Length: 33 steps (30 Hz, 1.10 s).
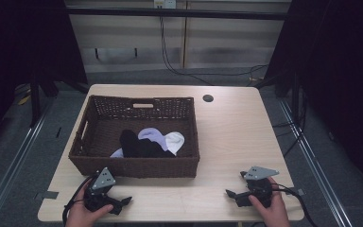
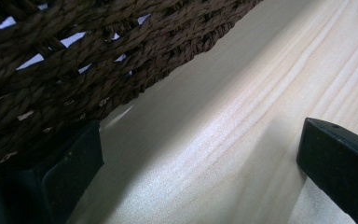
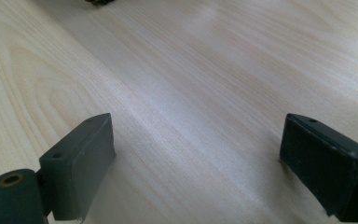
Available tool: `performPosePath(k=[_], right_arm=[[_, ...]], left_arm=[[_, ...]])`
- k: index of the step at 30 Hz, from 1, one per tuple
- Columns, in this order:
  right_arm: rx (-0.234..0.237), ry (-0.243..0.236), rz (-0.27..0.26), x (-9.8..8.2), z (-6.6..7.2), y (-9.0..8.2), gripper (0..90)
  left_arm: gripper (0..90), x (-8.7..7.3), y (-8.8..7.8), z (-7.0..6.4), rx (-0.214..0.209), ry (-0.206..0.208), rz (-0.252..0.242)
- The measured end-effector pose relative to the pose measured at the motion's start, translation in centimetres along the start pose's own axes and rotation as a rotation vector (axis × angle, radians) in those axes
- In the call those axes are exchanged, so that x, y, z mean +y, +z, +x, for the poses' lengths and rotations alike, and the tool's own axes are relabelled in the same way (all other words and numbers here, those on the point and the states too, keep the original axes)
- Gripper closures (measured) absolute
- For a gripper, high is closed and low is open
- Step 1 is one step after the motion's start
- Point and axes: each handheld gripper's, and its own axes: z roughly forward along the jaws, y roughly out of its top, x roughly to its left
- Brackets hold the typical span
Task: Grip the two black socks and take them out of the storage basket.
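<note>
Pale wooden table (image 1: 227, 137) on grey floor (image 1: 52, 109), dark curtains (image 1: 340, 71) at both sides.

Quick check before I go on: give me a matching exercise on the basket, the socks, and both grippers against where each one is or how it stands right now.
Things:
1. wicker basket
2. socks
3. left gripper
4. right gripper

Places or states:
A. piled inside the basket
B. open, on the table's near edge, right of the basket
C. on the table, left of its middle
D. open, close against the basket's near wall

Pairs: 1-C, 2-A, 3-D, 4-B
</note>
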Motion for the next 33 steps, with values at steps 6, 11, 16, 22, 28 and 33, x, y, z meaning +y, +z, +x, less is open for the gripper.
performPosePath(k=[6, 11, 16, 22, 28, 33], right_arm=[[0.0, 0.0, 0.0, 0.0, 0.0, 0.0, 9.5], [0.0, 0.0, 0.0, 0.0, 0.0, 0.0, 9.5], [0.0, 0.001, 0.0, 0.0, 0.0, 0.0, 9.5], [0.0, 0.001, 0.0, 0.0, 0.0, 0.0, 9.5], [0.0, 0.0, 0.0, 0.0, 0.0, 0.0, 9.5], [0.0, -0.001, 0.0, 0.0, 0.0, 0.0, 9.5]], left_arm=[[0.0, 0.0, 0.0, 0.0, 0.0, 0.009, 0.002], [2.9, 0.2, -0.2, -0.3, -0.002, 0.009, 0.014], [15.4, 1.2, -1.3, -1.1, -0.027, 0.034, 0.036], [20.7, 3.2, -3.7, -1.1, -0.098, -0.027, 0.033], [22.1, 5.5, -5.7, -0.5, -0.128, -0.045, 0.086], [23.9, 8.0, -7.7, 0.1, -0.133, -0.044, 0.1]])
